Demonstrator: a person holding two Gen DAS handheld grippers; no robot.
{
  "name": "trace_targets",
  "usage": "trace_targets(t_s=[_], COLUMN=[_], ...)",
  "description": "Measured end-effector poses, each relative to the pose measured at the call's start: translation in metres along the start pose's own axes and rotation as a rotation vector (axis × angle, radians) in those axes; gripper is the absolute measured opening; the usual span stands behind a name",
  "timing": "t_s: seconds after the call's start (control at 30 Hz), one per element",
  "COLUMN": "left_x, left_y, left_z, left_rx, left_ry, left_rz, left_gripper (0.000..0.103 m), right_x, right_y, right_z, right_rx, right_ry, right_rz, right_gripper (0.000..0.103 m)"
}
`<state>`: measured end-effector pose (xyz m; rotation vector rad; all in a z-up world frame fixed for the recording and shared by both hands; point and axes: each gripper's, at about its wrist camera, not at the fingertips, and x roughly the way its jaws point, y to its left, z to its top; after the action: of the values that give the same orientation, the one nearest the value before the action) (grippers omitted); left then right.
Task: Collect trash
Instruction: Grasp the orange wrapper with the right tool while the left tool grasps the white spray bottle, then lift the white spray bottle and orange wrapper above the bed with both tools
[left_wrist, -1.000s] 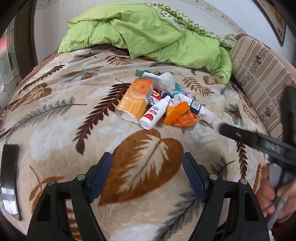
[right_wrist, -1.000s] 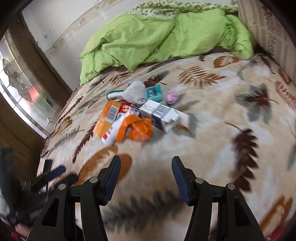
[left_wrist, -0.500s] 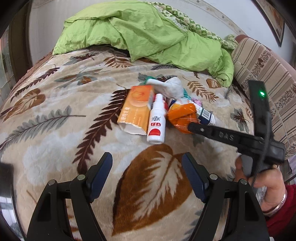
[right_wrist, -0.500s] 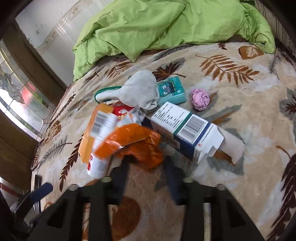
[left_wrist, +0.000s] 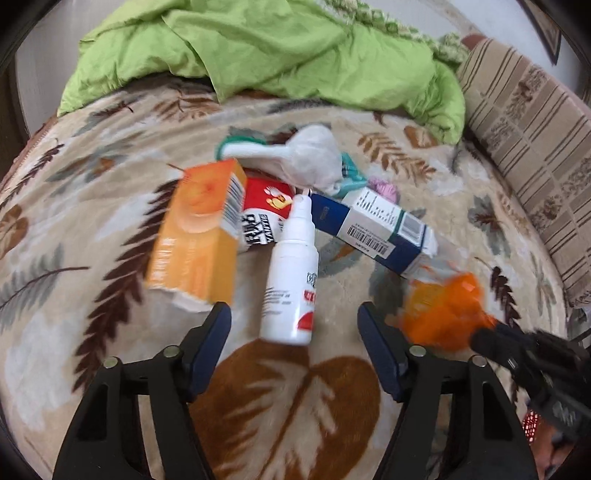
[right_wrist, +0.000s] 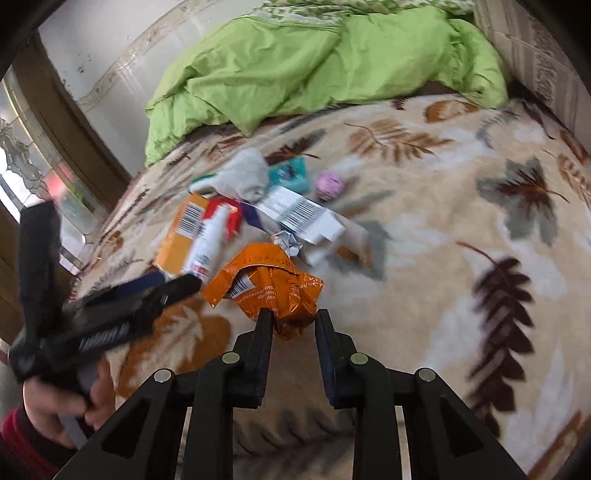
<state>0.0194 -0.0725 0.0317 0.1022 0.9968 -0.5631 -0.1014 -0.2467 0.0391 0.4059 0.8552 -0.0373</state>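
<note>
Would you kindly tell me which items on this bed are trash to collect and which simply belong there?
Trash to collect:
- orange wrapper, gripped by the right gripper
- white bottle, ahead of the closing left gripper
- orange box
- red packet
- blue-white box
- teal packet
- pink paper ball

Just lying about:
- green duvet
- leaf blanket
- striped cushion
</note>
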Motion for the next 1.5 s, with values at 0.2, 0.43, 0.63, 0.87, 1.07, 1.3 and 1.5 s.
trace_targets(t_s=[0.2, 0.43, 0.63, 0.87, 1.07, 1.3, 1.5], left_x=[0.024, 0.003, -0.019, -0.036, -0.037, -0.028, -0.02], left_y=[-0.009, -0.005, 0.0, 0.001, 0.002, 0.004, -0.004], left_z=[0.006, -0.016, -0.039, -0.06, -0.068, -0.058, -0.053], left_rx=[0.009, 0.005, -0.026, -0.029, -0.035, -0.046, -0.012], left_ry=[0.018, 0.004, -0.022, -0.042, -0.021, -0.006, -0.025], left_rz=[0.081, 0.046, 0.032, 0.046, 0.047, 0.054, 0.131], left_gripper=[0.036, 0.029, 0.029, 0.029, 0.029, 0.042, 0.033], right_x=[-0.004, -0.031, -0.008, 0.038, 0.013, -0.025, -0.035], right_y=[-0.013, -0.004, 0.005, 0.001, 0.014, 0.016, 0.013], right_z=[-0.016, -0.021, -0.004, 0.003, -0.013, -0.032, -0.042], right_rx=[0.005, -0.116, -0.158, -0.097, -0.114, -0.064, -0.037], right_ry=[0.064, 0.023, 0.018, 0.063, 0.015, -0.056, -0.074], right_rz=[0.026, 0.02, -0.007, -0.064, -0.106, -0.073, -0.058], right_gripper=[0.025, 0.054, 0.055, 0.04, 0.037, 0.037, 0.037])
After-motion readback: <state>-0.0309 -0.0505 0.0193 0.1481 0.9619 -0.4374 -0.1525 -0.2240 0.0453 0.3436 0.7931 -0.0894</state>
